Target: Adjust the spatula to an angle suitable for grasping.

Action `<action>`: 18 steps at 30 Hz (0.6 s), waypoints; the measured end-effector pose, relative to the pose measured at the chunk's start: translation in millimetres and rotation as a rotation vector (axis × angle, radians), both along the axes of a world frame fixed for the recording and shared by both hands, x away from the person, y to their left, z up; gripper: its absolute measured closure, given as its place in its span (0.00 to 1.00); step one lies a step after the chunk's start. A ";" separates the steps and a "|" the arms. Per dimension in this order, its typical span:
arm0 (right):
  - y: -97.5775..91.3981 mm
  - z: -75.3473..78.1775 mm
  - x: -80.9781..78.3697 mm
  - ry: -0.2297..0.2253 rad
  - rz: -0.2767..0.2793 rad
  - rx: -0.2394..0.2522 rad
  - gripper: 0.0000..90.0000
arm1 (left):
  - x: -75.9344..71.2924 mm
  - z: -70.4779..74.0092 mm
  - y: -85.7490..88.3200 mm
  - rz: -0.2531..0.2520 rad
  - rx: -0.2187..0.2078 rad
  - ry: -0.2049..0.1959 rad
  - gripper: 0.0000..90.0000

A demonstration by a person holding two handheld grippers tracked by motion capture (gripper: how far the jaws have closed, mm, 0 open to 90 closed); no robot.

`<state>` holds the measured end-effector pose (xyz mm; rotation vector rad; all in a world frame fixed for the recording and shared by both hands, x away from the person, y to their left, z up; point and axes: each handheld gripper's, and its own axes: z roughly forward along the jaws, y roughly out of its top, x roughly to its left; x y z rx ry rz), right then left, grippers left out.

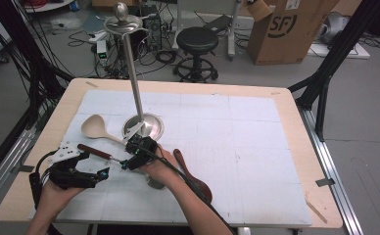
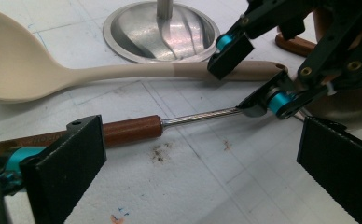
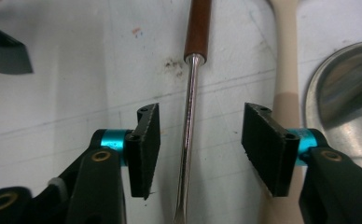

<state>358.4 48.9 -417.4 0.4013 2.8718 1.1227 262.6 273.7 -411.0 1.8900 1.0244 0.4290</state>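
Note:
A utensil with a brown wooden handle [image 1: 96,152] and a thin metal shaft [image 2: 202,115] lies on the white mat, and my right hand hides its head. My right gripper [image 1: 125,157] stands open astride that shaft [image 3: 188,116], with neither pad [image 3: 144,149] touching it. My left gripper [image 1: 96,165] is open at the handle end. Its jaws stand wide apart, and the left pad [image 2: 67,168] sits just in front of the wooden handle [image 2: 132,130]. The right gripper [image 2: 240,81] also appears in the left gripper view.
A cream spoon [image 1: 94,127] lies just beyond the utensil, its handle beside the right gripper. Behind it stands a metal stand with a round base [image 1: 151,125] and a tall pole [image 1: 133,68]. A dark wooden spoon [image 1: 194,177] lies right of my right forearm.

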 end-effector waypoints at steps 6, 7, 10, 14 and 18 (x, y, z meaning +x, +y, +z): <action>4.8 -9.9 2.0 0.027 -0.002 -0.037 0.62 | 0.1 -0.2 0.2 0.002 -0.002 0.000 0.02; 5.2 -10.7 2.0 0.029 -0.001 -0.042 0.64 | 0.2 -0.2 0.3 0.002 -0.002 0.000 0.02; 5.8 -12.1 2.1 0.025 0.006 -0.052 0.67 | 0.3 -0.3 0.3 0.001 -0.002 0.001 0.02; 6.8 -13.4 1.2 0.028 -0.002 -0.067 0.73 | 0.3 -0.5 -0.1 0.004 -0.002 0.000 0.02; 7.8 -13.3 0.2 0.010 0.014 -0.074 0.79 | 0.4 -0.5 -0.1 0.003 -0.001 0.001 0.02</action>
